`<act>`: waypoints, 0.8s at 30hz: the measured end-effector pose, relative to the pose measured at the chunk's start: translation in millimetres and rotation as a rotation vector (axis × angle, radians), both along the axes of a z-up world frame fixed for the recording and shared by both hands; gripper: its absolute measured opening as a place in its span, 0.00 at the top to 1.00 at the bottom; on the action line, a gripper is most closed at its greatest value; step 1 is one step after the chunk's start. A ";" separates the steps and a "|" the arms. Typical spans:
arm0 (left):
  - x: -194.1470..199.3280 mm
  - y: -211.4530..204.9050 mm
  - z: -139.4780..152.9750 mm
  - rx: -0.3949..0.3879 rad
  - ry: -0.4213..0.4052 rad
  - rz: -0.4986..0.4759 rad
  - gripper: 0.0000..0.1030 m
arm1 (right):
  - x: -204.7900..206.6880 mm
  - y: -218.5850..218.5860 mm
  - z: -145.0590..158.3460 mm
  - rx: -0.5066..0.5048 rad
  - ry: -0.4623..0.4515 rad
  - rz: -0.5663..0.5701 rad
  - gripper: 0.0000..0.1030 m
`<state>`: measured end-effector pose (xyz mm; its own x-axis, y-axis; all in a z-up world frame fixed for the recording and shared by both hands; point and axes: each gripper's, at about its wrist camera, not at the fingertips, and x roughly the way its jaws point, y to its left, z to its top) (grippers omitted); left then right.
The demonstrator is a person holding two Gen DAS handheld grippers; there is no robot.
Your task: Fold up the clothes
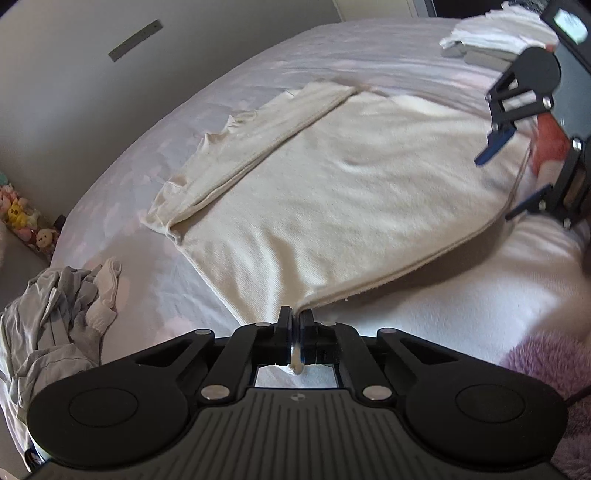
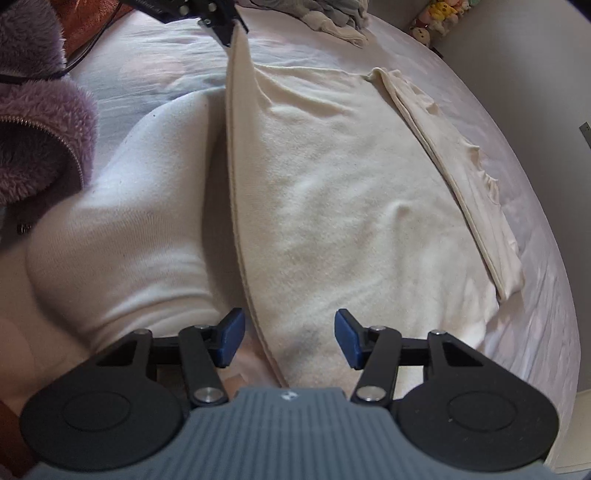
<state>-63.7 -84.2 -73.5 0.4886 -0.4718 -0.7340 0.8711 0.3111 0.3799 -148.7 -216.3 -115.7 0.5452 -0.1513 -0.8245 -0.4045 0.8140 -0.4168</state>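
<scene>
A cream long-sleeved top (image 1: 332, 184) (image 2: 351, 184) lies spread on the bed, one sleeve (image 1: 251, 136) (image 2: 461, 155) folded along its far side. My left gripper (image 1: 295, 325) is shut on a near corner of the top, and a bit of cream cloth shows between the pads. The pinched edge is lifted off the bed. The right wrist view shows the left gripper (image 2: 231, 31) at the top, holding that corner. At the hem's other end my right gripper (image 2: 290, 336) (image 1: 496, 186) stands open. The hem edge runs between its blue pads (image 2: 347, 341), which do not press on it.
The bed has a pale pink sheet (image 1: 147, 129). A crumpled grey pile of clothes (image 1: 55, 314) (image 2: 332, 18) lies at one corner. A folded stack (image 1: 491, 37) sits at the far side. Plush toys (image 1: 22, 221) stand by the wall. Purple fleece (image 2: 37, 129) and white cloth (image 2: 110, 221) are close beside me.
</scene>
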 end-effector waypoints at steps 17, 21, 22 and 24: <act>27.4 -1.6 28.4 -0.120 0.070 0.084 0.98 | 1.6 -52.6 -2.3 -0.136 0.112 -0.209 0.73; 27.3 0.0 28.1 -0.121 0.072 0.095 0.98 | -6.7 -71.8 5.2 -0.069 0.096 -0.264 0.73; 26.9 0.4 27.8 -0.120 0.071 0.097 0.98 | -8.7 -71.1 5.6 -0.081 0.088 -0.252 0.85; 25.2 1.0 27.2 -0.118 0.071 0.106 0.98 | -14.7 -67.6 3.9 -0.110 0.076 -0.209 0.95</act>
